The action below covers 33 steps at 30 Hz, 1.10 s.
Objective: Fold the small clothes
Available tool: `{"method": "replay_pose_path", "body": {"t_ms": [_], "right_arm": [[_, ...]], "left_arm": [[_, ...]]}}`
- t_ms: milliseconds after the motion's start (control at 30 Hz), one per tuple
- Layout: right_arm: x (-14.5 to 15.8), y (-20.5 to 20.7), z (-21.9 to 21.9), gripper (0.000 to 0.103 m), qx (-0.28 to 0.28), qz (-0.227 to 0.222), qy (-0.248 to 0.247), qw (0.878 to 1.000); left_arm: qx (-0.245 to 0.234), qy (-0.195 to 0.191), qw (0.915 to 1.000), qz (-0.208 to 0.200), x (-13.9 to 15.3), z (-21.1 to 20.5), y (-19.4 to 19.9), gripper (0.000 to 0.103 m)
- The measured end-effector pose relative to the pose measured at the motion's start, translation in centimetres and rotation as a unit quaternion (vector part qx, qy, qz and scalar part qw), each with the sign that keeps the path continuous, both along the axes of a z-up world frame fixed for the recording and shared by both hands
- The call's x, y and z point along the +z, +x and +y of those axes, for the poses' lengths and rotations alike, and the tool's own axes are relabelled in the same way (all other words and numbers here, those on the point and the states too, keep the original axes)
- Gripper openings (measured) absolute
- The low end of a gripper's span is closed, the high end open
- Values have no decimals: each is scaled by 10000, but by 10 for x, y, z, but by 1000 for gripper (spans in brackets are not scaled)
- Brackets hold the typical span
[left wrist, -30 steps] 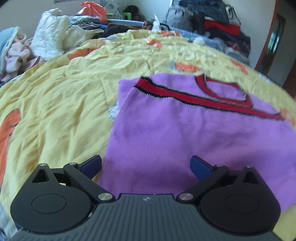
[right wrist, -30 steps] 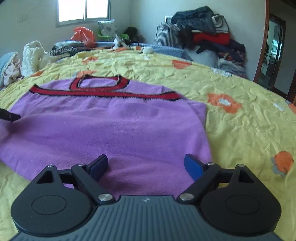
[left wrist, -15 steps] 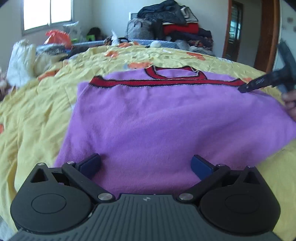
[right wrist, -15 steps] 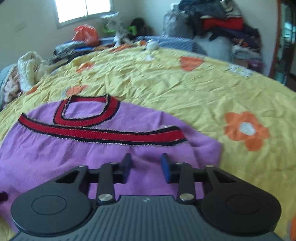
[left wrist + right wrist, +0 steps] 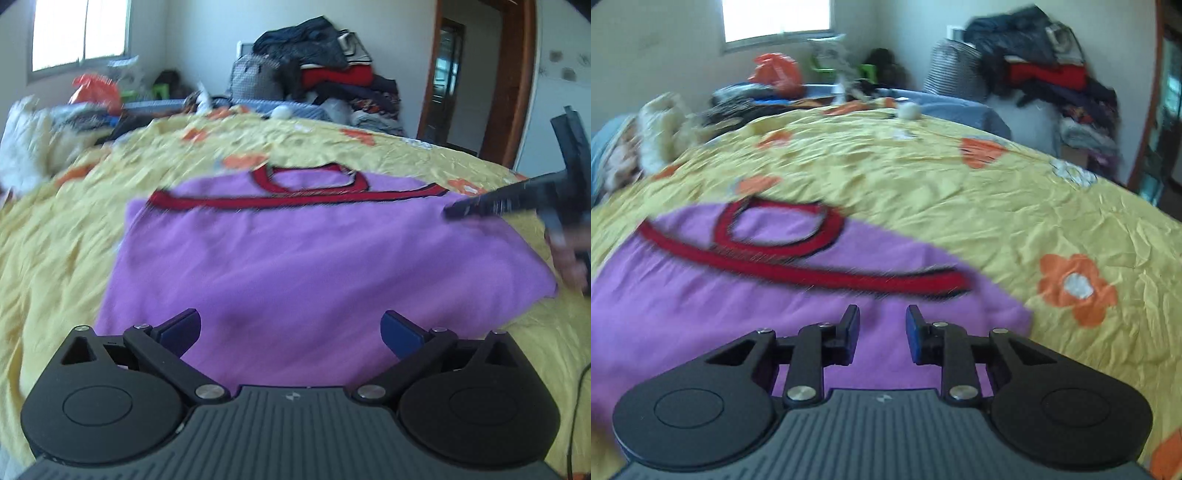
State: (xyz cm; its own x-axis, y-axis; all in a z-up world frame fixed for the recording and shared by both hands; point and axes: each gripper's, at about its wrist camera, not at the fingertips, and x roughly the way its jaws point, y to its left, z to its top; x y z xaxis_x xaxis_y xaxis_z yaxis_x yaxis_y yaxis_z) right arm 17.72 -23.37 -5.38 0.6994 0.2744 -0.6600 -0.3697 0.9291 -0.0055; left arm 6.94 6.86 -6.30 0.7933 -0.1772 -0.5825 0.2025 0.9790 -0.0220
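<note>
Jaws first: the left gripper stands spread wide over the near hem of the purple vest, nothing between its blue pads; the right gripper has its pads drawn close but a gap remains — released, with only purple cloth seen behind it, near the vest's right corner. In the left wrist view the right gripper reaches in from the right, its tip at the vest's far right edge, the holding hand blurred beside it; the vest lies flat on the yellow flowered bedspread, its red-trimmed neckline on the far side; beyond, a heap of clothes against the far wall, a window to the left, a doorway to the right.
</note>
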Motion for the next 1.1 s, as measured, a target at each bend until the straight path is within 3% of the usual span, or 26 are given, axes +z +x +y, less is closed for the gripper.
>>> {"method": "replay_pose_path", "body": {"t_ms": [33, 100, 167, 200, 233, 267, 300, 333, 367, 467, 500, 567, 633, 667, 700, 767, 800, 833, 900, 967, 1000, 1033, 1067, 1100], "right_arm": [[-4, -9, 12, 26, 197, -46, -47, 9998], [-11, -12, 32, 26, 286, -91, -160, 9994], [-21, 1, 46, 26, 278, -47, -434, 9987], [-24, 8, 46, 33, 204, -175, -587, 9979], [-25, 19, 40, 69, -69, -258, -770, 9967], [-24, 35, 28, 84, -354, -142, -758, 9964], [-19, 44, 18, 83, -470, 45, -513, 9976], [-12, 45, 13, 60, -490, 52, -209, 9986], [-6, 43, 13, 51, -414, 62, 21, 9991], [-7, 36, 44, 51, 208, 301, 498, 9981], [-13, 33, 59, 50, 527, 386, 513, 9965], [-21, 23, 87, 49, 735, -36, -401, 9965], [-22, 36, 78, 65, 358, -101, -570, 9977], [-23, 48, 63, 69, 77, -10, -475, 9988], [-24, 57, 48, 81, -97, 166, -270, 9994], [-15, 50, 43, 71, -293, 174, -185, 9992], [-9, 38, 51, 55, -303, 64, -259, 9992], [-5, 25, 59, 53, -167, 62, -123, 9998], [-5, 1, 72, 51, 350, 147, 219, 9990], [-17, -16, 80, 51, 562, 71, -254, 9981], [-23, -16, 67, 65, 470, -92, -249, 9985], [-29, -6, 46, 90, 159, 53, -27, 9999], [-32, 6, 17, 92, -211, 245, 368, 9988], [-29, 10, -2, 91, -528, 245, 446, 9973]], "left_arm": [[-59, 116, 9999, 16, -4, -9, 5, 103], [7, 321, 9983, 481, -19, -20, 21, 102], [-16, 309, 9986, 438, -28, -19, 22, 103], [-32, 321, 9985, 444, -27, -18, 21, 103], [8, 280, 9981, 545, -24, -15, 21, 103], [43, 189, 9981, 577, -19, -10, 21, 101], [24, 47, 9988, 494, -13, -5, 22, 101], [49, -26, 9993, 377, -6, -1, 26, 102], [161, -65, 9994, 288, 1, 2, 35, 102], [195, -273, 9987, 372, 10, 2, 81, 102], [323, -128, 9983, 464, 7, -2, 100, 101], [613, 245, 9941, 861, -9, -3, 131, 99], [717, 399, 9943, 688, -17, 5, 136, 103], [704, 367, 9944, 704, -16, 10, 135, 103], [751, 347, 9937, 756, -15, 14, 136, 103], [1045, 185, 9905, 872, -8, 25, 135, 101], [1136, -1, 9900, 833, -2, 30, 131, 100], [1128, -163, 9906, 760, 2, 33, 125, 103], [1159, 71, 9892, 888, -5, 33, 123, 103], [1102, 209, 9913, 690, -16, 39, 113, 103], [1106, 230, 9913, 670, -16, 44, 110, 103], [1141, 217, 9904, 744, -14, 50, 109, 103], [1287, 203, 9880, 829, -10, 56, 110, 103], [1379, 86, 9870, 820, -3, 63, 110, 99]]}}
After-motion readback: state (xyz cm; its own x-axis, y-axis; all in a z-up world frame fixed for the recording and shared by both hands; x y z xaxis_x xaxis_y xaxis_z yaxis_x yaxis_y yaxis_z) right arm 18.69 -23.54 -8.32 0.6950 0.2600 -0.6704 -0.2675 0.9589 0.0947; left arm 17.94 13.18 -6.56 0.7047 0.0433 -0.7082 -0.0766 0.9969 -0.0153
